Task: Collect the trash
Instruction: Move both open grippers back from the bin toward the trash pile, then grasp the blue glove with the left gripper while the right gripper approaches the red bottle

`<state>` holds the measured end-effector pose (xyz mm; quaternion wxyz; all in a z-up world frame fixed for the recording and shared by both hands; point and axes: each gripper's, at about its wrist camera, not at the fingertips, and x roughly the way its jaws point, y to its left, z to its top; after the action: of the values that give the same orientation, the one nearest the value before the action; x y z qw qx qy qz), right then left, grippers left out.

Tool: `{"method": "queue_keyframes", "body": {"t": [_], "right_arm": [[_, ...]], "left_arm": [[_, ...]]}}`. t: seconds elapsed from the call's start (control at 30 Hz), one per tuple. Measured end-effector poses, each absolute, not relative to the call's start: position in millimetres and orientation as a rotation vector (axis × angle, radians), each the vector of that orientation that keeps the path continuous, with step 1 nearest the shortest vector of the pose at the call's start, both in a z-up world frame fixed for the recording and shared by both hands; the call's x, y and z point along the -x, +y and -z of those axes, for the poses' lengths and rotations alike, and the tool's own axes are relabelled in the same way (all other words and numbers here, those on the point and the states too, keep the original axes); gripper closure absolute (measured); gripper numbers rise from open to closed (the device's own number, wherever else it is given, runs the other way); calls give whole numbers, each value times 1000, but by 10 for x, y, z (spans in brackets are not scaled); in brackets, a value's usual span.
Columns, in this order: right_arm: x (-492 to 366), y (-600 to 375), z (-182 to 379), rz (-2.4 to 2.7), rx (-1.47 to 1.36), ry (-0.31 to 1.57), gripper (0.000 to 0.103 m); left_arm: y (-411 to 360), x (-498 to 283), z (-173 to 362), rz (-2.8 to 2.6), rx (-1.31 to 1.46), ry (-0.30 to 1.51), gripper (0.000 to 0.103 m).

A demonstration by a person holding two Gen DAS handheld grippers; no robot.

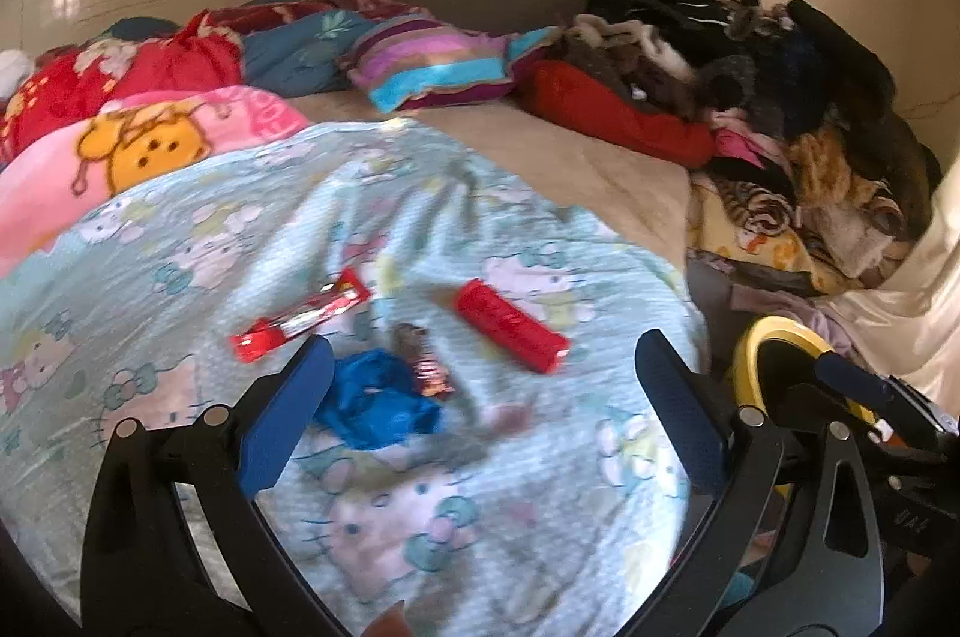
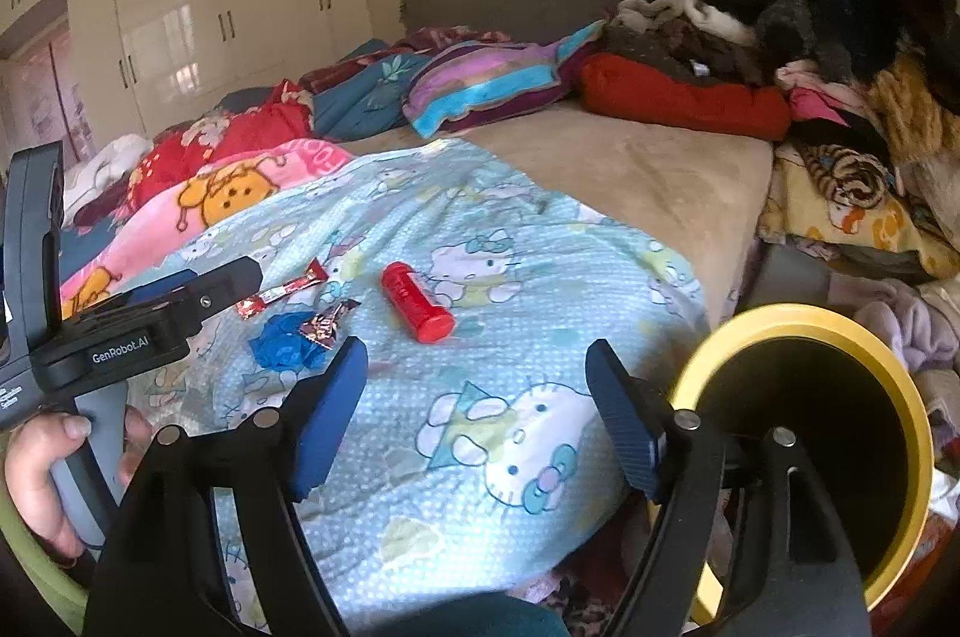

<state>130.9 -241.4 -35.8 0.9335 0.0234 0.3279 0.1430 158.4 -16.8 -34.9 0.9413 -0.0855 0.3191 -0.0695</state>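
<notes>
A bed (image 2: 660, 181) filled both views, its pale blue cartoon-cat blanket (image 2: 480, 397) spread across the near part. A yellow-rimmed bin (image 2: 708, 367) stood at the bed's right edge, just beside the right claw (image 2: 477, 412), whose jaws gaped wide on nothing. The left claw (image 1: 483, 412) was also wide and empty. On the blanket, ahead of both claws, lay the trash: a red tube (image 1: 510, 325), a long red wrapper (image 1: 300, 319), a crumpled blue wrapper (image 1: 378, 397) and a small foil wrapper (image 1: 426, 361) touching it.

left claw (image 1: 483, 400): jaws apart, empty; right claw (image 2: 477, 406): jaws apart, empty
</notes>
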Motion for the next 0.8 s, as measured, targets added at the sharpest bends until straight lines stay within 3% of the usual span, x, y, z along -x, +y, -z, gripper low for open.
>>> {"method": "queue_keyframes", "body": {"t": [0.3,0.8], "right_arm": [[-1729,-2026,604,-350,26,739,29],[-2514,-1596,1057,-355,82,835,29]], "left_arm": [[254,-1678,686,99,254,728,11],[458,-1835,1205,95,399,858,51]]}}
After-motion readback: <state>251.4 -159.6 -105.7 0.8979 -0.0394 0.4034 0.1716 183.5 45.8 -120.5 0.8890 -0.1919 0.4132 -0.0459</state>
